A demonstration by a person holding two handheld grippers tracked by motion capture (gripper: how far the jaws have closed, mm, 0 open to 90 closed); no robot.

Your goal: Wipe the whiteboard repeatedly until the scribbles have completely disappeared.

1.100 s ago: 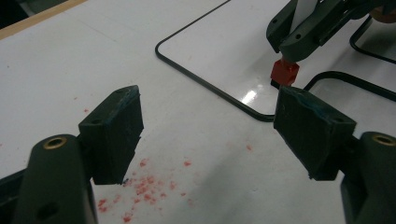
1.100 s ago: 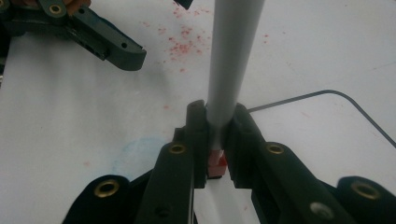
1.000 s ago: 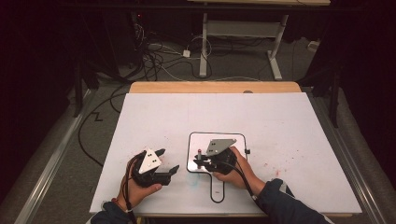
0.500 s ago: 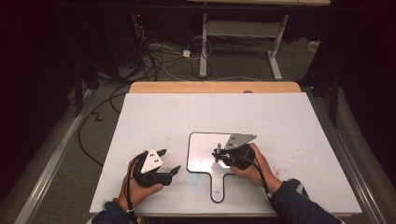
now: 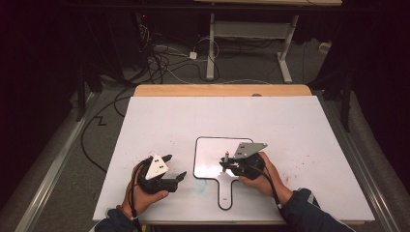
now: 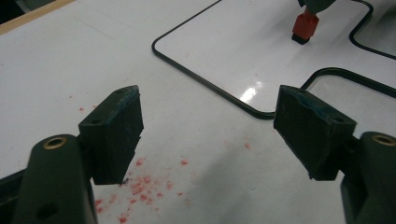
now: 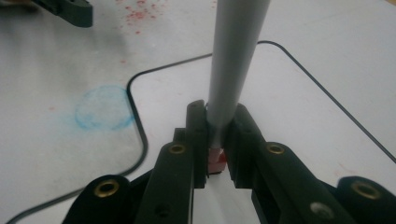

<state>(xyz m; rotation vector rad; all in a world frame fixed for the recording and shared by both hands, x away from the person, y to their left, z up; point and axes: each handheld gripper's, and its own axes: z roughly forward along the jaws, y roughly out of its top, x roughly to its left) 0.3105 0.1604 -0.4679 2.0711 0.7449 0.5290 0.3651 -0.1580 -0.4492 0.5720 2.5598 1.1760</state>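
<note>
**Ana:** On the white worktop [image 5: 290, 130], toward five o'clock of its middle, lies a small whiteboard [image 5: 210, 159] with a black rim and a short handle pointing at six o'clock. Why is the right tongs [image 5: 226, 164] parked over it?

**Ben:** Because it is carrying a marker [image 7: 233, 60]. From the right gripper view the two black jaws are pressed together on the grey barrel, down near its red end [image 7: 215, 161], so the pen is clamped firmly and rises up and away from the jaws. In the left gripper view the red end [image 6: 304, 27] sits just at the board's glossy face, though I cannot tell whether it actually touches.

**Ana:** So a low grip, close to the end?

**Ben:** I'd judge that gives control: held near the working end, the pen wobbles less when it is dragged across a slick surface.

**Ana:** And the left tongs [image 5: 174, 169]?

**Ben:** Jaws spread wide with nothing between them, resting at about nine o'clock of the board, just off its rim. It looks to me like a waiting posture, near enough to steady the board if it slides.

**Ana:** What are the stains?

**Ben:** Red specks [image 6: 140, 186] under the left tongs and a blue smudge [image 7: 100, 114] just outside the board's corner. Probably old ink, so the surface has seen markers already.
</note>
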